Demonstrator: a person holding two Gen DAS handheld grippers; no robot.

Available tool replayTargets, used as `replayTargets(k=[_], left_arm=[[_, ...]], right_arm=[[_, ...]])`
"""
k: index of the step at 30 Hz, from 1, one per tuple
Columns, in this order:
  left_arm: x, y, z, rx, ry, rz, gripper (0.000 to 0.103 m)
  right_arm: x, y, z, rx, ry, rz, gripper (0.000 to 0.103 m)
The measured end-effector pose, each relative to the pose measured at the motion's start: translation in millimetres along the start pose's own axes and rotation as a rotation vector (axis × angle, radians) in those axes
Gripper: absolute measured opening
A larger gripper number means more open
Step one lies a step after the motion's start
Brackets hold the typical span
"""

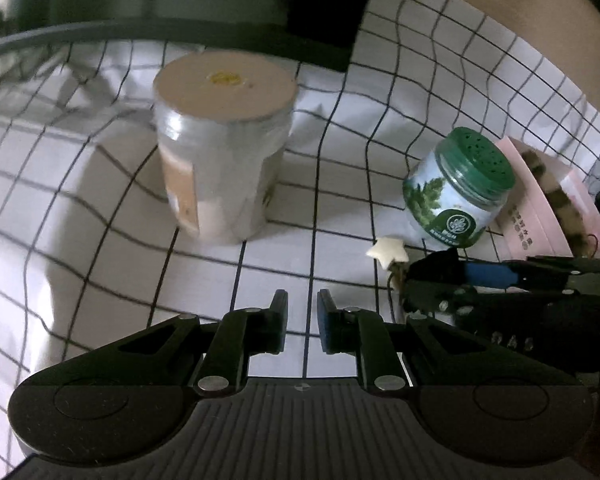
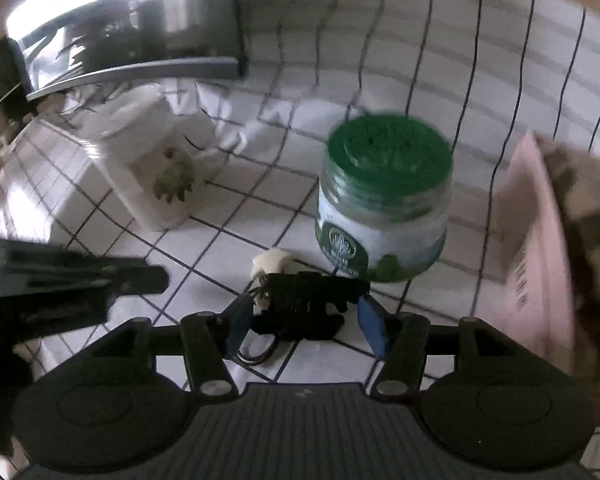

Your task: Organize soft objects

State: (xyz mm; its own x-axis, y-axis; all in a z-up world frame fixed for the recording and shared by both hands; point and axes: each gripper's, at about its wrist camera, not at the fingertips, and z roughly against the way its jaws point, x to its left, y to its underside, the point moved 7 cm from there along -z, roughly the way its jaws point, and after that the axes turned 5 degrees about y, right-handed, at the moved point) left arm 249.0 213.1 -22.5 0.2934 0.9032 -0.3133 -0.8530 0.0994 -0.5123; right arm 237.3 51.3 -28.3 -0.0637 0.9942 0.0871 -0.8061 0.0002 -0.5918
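Observation:
A small black soft toy (image 2: pixel 306 304) with a white star charm (image 2: pixel 270 262) and a thin cord loop lies on the checked cloth. My right gripper (image 2: pixel 306 316) is open, its blue-padded fingers on either side of the toy. In the left wrist view the right gripper (image 1: pixel 428 276) reaches in from the right beside the star (image 1: pixel 388 252). My left gripper (image 1: pixel 302 310) hovers above the cloth, empty, its fingers a narrow gap apart. A striped brown furry object (image 1: pixel 556 196) lies in a pink box (image 1: pixel 520 220) at the right.
A green-lidded jar (image 2: pixel 384 200) stands just behind the toy. A tall clear tub with a tan lid (image 1: pixel 224 140) stands at centre-left. A dark rail (image 1: pixel 100 32) borders the cloth at the back. The pink box (image 2: pixel 532 240) is close on the right.

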Motion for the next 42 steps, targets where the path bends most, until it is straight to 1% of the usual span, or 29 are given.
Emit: replayTargets(k=[1,2,3,4,8,11,14,17,18,19,20,21,22,24,25,27,29,30,31,33,34,37,42], left_arm=[[1,1,-3,0.008,-0.001,0.011,0.017],[-1,2,-6,0.016,0.005,0.015,0.017],[-4,3,-8,0.021,0.013,0.013,0.017],[-7,3,-10,0.024,0.02,0.009,0.017],[-25,-5,-16,0.019,0.076,-0.001,0.017],[-36,-17,-21,-0.003,0.1,0.001,0.017],[-49,-28,-29,-0.015,0.1,-0.023,0.017],[-62,-33,-39,-0.019,0.083,-0.083,0.017],[-64,-32,-43,-0.017,0.071,-0.108,0.017],[-65,-31,-46,-0.02,0.056,-0.133,0.017],[-67,-29,-49,-0.019,0.034,-0.166,0.018],[-69,-26,-51,-0.017,0.021,-0.203,0.021],[-69,-26,-51,-0.04,0.017,-0.228,0.023],[-70,-24,-51,-0.046,0.001,-0.275,0.03],[-68,-24,-50,-0.046,-0.001,-0.279,0.032],[-62,-24,-49,-0.042,-0.012,-0.278,0.041],[-56,-24,-49,-0.038,-0.021,-0.269,0.045],[-53,-25,-48,-0.033,-0.022,-0.263,0.045],[-51,-25,-48,-0.024,-0.016,-0.251,0.045],[-50,-23,-51,0.011,0.021,-0.22,0.044],[-52,-23,-51,0.012,0.033,-0.208,0.043],[-56,-21,-52,0.011,0.035,-0.215,0.043],[-57,-21,-54,0.024,0.026,-0.221,0.043]], right_arm=[[-1,0,-2,0.002,-0.018,-0.008,0.044],[-2,-1,-1,-0.005,-0.025,-0.002,0.041],[-2,-2,1,-0.014,-0.023,0.007,0.04],[-4,-2,6,-0.031,-0.017,0.014,0.032],[-12,3,27,-0.098,0.025,0.059,0.032],[-22,11,41,-0.121,0.049,0.068,0.032],[-30,18,44,-0.112,0.067,0.075,0.032],[-34,26,36,-0.06,0.066,0.05,0.032],[-35,28,33,-0.047,0.067,0.036,0.034],[-36,29,31,-0.046,0.076,0.023,0.039],[-37,30,30,-0.05,0.089,0.019,0.041],[-38,31,29,-0.06,0.097,0.023,0.042],[-37,31,28,-0.068,0.106,0.032,0.044],[-33,34,27,-0.077,0.118,0.052,0.049],[-31,35,26,-0.081,0.125,0.063,0.052],[-28,37,22,-0.085,0.139,0.078,0.056],[-26,38,21,-0.085,0.137,0.071,0.057],[-25,39,20,-0.081,0.129,0.068,0.058],[-24,39,19,-0.073,0.122,0.07,0.061],[-22,40,20,-0.088,0.129,0.074,0.064],[-22,40,21,-0.095,0.131,0.068,0.068],[-21,41,20,-0.11,0.132,0.055,0.074],[-17,44,20,-0.122,0.138,0.047,0.079]])
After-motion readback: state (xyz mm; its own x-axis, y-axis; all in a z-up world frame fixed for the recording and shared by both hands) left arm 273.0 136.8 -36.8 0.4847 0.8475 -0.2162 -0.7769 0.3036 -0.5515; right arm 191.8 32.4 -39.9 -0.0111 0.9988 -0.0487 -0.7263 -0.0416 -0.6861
